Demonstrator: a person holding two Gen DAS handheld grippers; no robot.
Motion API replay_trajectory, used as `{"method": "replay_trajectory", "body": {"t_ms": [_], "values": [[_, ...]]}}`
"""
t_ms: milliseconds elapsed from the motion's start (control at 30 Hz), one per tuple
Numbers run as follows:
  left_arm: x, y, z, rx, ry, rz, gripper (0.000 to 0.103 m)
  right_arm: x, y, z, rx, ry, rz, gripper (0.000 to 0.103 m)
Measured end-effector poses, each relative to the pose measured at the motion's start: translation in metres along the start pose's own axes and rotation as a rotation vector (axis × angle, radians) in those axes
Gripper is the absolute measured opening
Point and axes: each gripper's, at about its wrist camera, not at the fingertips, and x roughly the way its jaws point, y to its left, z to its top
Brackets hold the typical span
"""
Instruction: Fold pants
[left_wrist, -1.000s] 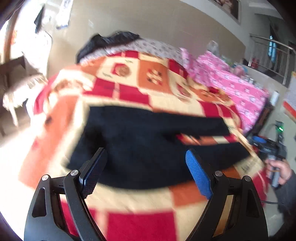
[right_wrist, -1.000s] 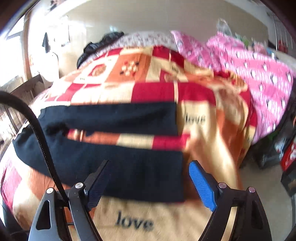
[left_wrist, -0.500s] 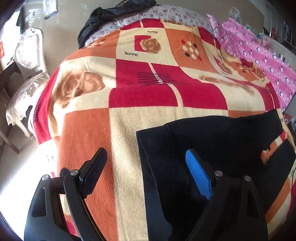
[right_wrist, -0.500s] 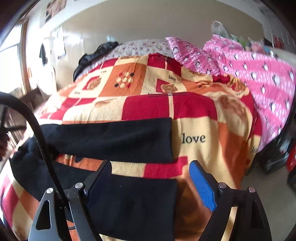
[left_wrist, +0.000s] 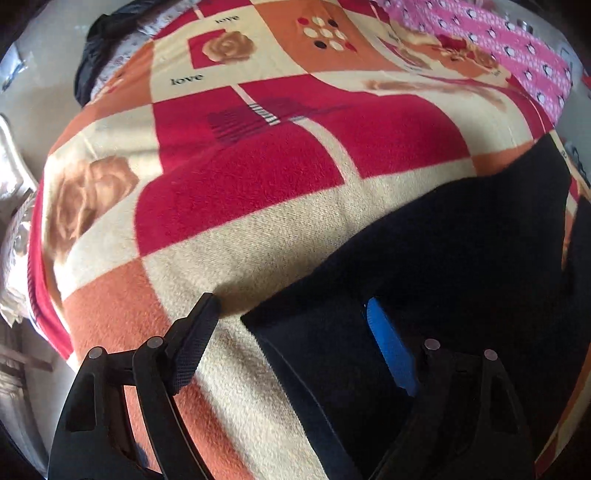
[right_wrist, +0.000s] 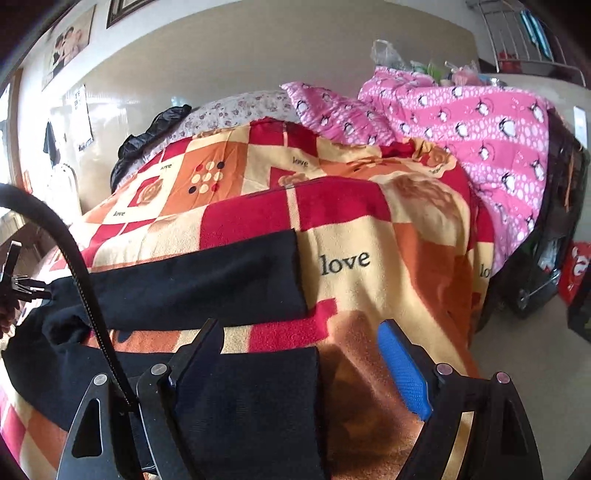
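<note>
- We see a bed covered by a checked blanket (right_wrist: 369, 229) in red, orange and cream with "love" printed on it; its far end runs out of the left wrist view, and the fisheye bends its edges.
- On the blanket lie the black pants (right_wrist: 207, 280), flat, with the long axis running across the bed from left to right in the right wrist view: waist end at the left, two legs side by side, hems at the right, a strip of blanket showing between the legs.
- In the left wrist view the pants (left_wrist: 461, 258) fill the lower right; their fabric is so dark that we cannot make out seams or folds, and part of it is cut off by the frame edge.
- A pink penguin-print quilt (right_wrist: 480, 125) is heaped at the far right of the bed, well apart from the pants.
- A dark garment (right_wrist: 155, 136) lies bunched at the head end; what it is we cannot tell.
- A black cable (right_wrist: 74, 254) arcs across the left of the right wrist view and hides a strip of the pants.
- The left gripper (left_wrist: 291, 325) stands wide, astride a corner of the pants, one finger over blanket, the blue one over black cloth; we cannot tell whether they touch.
- The right gripper (right_wrist: 299, 354) stands wide over the near leg's hem, gripping nothing.
</note>
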Motion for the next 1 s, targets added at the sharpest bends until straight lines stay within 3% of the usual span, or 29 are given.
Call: {"method": "replay_trajectory", "body": {"t_ms": [100,167,233,333,533,733,800,867,933,1000], "values": [[0.003,-0.001,0.001,0.012,-0.014,-0.005,0.082,0.001,-0.007,0.0,0.031,0.005,-0.015,0.084],[-0.001,0.0,-0.001,0.009,-0.041,-0.004,0.069,0.003,-0.014,0.0,0.064,0.016,-0.022,0.084],[-0.007,0.0,-0.003,0.004,-0.064,-0.018,0.029,0.004,-0.018,0.0,0.084,0.02,-0.033,0.084],[-0.01,-0.007,-0.004,0.018,-0.05,-0.011,0.014,0.004,-0.02,0.0,0.088,0.023,-0.037,0.084],[-0.033,-0.022,-0.005,0.024,-0.11,0.067,0.01,-0.002,-0.014,0.002,0.064,-0.001,-0.036,0.084],[-0.077,-0.047,-0.015,0.054,-0.214,0.119,0.01,-0.018,-0.019,0.047,-0.014,-0.106,0.106,0.085],[-0.088,-0.053,-0.018,0.046,-0.247,0.116,0.01,-0.005,-0.017,0.068,-0.095,-0.071,0.157,0.086],[-0.098,-0.058,-0.021,0.031,-0.274,0.122,0.01,0.029,-0.016,0.083,-0.155,0.055,0.211,0.086],[-0.104,-0.061,-0.023,0.022,-0.292,0.131,0.01,0.06,-0.014,0.087,-0.179,0.158,0.194,0.086],[-0.109,-0.063,-0.025,0.007,-0.299,0.129,0.01,0.085,-0.003,0.088,-0.243,0.196,0.228,0.081]]}}
